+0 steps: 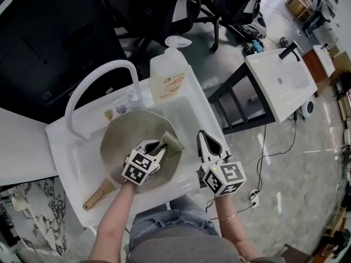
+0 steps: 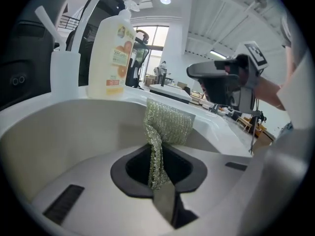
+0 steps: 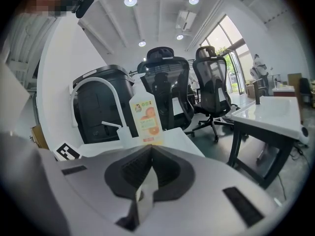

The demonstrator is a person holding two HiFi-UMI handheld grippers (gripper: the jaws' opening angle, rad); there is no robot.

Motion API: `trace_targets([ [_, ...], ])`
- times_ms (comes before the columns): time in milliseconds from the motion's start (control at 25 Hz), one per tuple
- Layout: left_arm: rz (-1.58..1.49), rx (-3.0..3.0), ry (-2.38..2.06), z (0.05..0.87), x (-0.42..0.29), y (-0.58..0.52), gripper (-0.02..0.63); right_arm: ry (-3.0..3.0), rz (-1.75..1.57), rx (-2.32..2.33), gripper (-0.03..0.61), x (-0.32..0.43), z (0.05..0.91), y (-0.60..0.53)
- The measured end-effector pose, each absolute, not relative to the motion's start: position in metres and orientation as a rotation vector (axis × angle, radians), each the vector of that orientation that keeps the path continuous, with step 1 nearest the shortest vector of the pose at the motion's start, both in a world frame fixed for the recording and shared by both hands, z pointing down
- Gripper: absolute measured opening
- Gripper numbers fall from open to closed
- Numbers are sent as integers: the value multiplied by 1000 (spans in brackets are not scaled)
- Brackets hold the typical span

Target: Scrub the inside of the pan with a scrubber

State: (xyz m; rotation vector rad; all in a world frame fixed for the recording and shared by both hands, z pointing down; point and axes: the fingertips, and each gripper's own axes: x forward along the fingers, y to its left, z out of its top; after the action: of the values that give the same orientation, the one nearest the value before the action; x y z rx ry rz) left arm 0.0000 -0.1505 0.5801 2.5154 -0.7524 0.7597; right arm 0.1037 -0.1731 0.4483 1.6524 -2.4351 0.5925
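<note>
White sink (image 1: 63, 147) is cradling the pan (image 1: 118, 141), probably steadying it. Left gripper (image 1: 160, 146) is pinching the mesh scrubber (image 1: 173, 142) over the pan's inner right side, seemingly for scrubbing. Right gripper (image 1: 205, 138) is hovering aside, jaws pressed together, empty.

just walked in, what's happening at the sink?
A person works two handheld grippers over a white sink. The left gripper is shut on a mesh scrubber, held at the right side of the pan lying in the sink; whether it touches the pan isn't clear. The right gripper is shut and empty, to the pan's right by the sink edge.
</note>
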Motion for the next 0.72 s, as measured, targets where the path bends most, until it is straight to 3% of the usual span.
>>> trace_targets([
  [720, 808, 2298, -1221, 603, -45, -220, 61, -2486, 621, 1523, 11, 88, 455, -200],
])
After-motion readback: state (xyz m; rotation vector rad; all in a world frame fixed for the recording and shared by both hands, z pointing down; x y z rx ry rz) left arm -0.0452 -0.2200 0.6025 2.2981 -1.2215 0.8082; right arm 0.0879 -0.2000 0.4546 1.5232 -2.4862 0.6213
